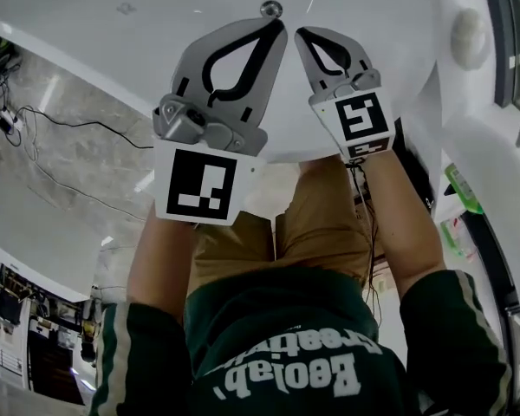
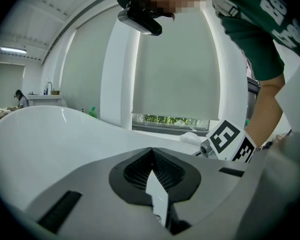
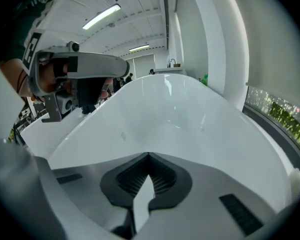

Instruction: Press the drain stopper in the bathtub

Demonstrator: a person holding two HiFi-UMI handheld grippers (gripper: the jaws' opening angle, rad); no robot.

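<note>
The glossy white bathtub (image 1: 113, 50) fills the head view, its curved floor running under both tools. The person leans over it in a dark green printed shirt (image 1: 286, 354). The grey two-jaw left gripper (image 1: 280, 26) has its jaws together with nothing between them, and the grey right gripper (image 1: 302, 35) beside it is the same: tips meeting, empty. The small round metallic drain stopper (image 1: 271, 9) sits on the tub floor just past the left gripper's tips. Whether they touch cannot be told.
</note>
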